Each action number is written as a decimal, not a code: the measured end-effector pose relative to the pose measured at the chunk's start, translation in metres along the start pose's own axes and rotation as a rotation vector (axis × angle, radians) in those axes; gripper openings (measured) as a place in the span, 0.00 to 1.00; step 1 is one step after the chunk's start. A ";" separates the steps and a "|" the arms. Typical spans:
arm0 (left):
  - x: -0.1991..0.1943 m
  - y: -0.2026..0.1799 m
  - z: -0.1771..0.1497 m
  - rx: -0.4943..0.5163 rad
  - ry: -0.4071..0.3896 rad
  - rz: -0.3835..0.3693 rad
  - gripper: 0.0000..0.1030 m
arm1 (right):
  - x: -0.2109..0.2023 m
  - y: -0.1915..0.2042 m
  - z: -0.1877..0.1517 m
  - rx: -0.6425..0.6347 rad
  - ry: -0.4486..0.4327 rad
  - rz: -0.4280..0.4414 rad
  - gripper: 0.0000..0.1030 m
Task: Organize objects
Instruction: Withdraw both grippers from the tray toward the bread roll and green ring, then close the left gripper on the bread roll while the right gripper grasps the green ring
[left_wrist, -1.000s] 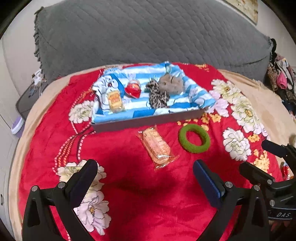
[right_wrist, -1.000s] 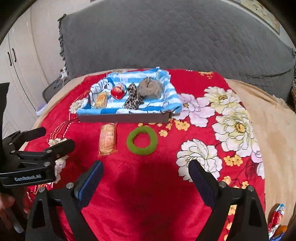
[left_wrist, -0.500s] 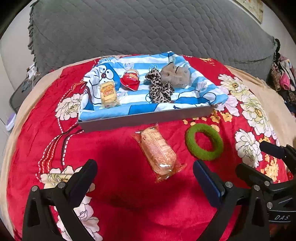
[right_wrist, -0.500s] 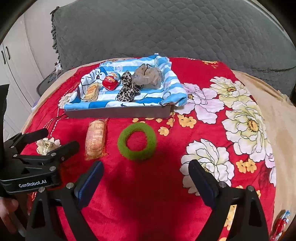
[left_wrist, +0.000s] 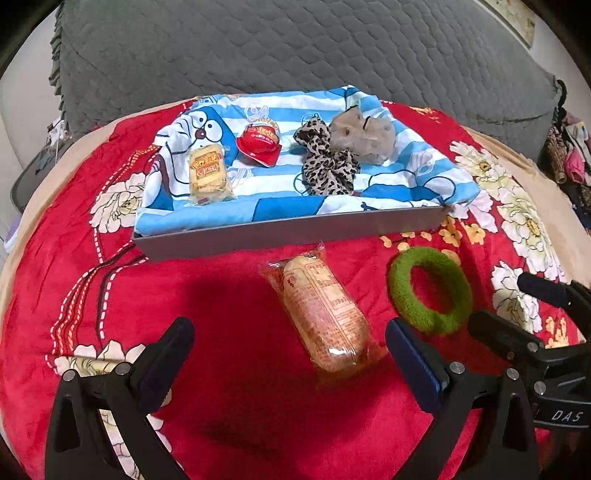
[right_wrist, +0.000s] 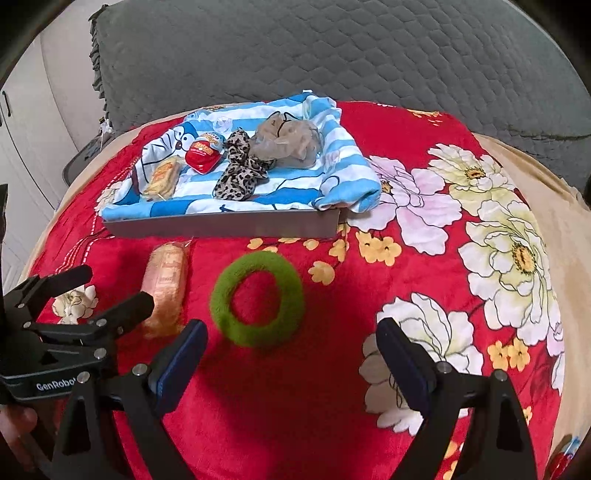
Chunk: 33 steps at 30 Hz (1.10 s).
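Now the snack packet (left_wrist: 325, 314) lies just ahead, between the spread jaws of the left gripper (left_wrist: 290, 354); the green ring (right_wrist: 257, 300) lies before the wide-apart right gripper (right_wrist: 291, 350).

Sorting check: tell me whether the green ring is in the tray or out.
Out. The green ring lies on the red blanket, before the tray's grey wall.

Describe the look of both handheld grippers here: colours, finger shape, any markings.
Both the left gripper and the right gripper are matte black, with angular frames, silver screws and two tapered fingers carrying dark blue pads. White lettering reads "GenRobot" on the left, "DAS" on the right.
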<state>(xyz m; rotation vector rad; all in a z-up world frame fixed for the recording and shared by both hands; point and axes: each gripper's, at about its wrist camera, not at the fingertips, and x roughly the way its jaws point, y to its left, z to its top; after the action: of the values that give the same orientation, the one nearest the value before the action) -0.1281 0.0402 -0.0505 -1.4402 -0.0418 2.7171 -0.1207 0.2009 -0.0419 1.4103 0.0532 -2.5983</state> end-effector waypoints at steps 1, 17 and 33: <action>0.002 0.000 0.001 -0.001 0.000 -0.005 1.00 | 0.003 -0.001 0.002 0.002 0.001 0.002 0.89; 0.026 -0.001 0.006 -0.019 0.008 0.029 1.00 | 0.032 -0.011 0.013 0.010 0.022 -0.010 0.89; 0.039 -0.006 0.003 0.011 -0.001 0.047 1.00 | 0.059 -0.009 0.016 -0.055 0.072 -0.044 0.72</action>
<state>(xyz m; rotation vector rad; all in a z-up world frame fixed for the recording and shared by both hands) -0.1522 0.0489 -0.0811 -1.4555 0.0071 2.7499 -0.1669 0.1997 -0.0831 1.5000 0.1658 -2.5595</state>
